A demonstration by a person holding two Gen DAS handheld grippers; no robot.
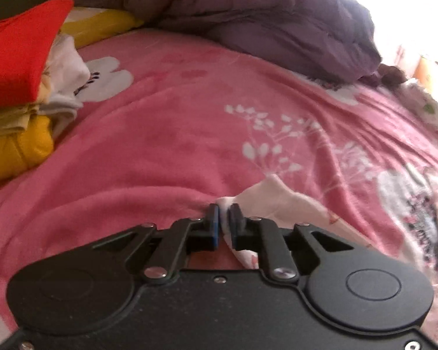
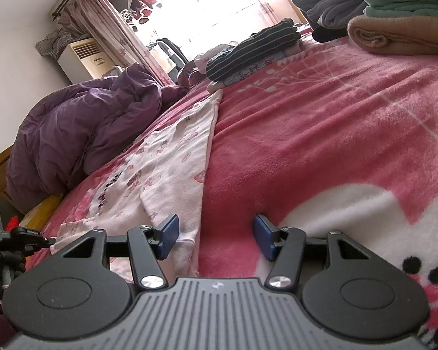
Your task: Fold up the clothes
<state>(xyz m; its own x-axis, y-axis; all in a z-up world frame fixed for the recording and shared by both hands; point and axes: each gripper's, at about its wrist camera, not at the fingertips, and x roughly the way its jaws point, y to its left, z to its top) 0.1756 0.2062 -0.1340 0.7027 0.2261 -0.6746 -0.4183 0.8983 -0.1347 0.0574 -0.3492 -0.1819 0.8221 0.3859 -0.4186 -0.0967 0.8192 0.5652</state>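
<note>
Pale pink printed garment, left wrist view: its corner lies bunched on the pink fleece blanket, and a fold of that corner sits between the blue pads of the left gripper. The jaws stand nearly together, pinching the cloth. A stack of folded clothes, red on top with white and yellow beneath, rests at the left edge of the blanket. A purple quilt is heaped along the far side.

Right wrist view: the same garment lies spread flat in a long strip running away from the camera across the blanket. The right gripper has its jaws well apart and holds nothing; its left pad hovers over the garment's near edge, its right pad over bare blanket. A dark striped garment lies farther off, folded towels and clothes at upper right, the purple quilt at left.
</note>
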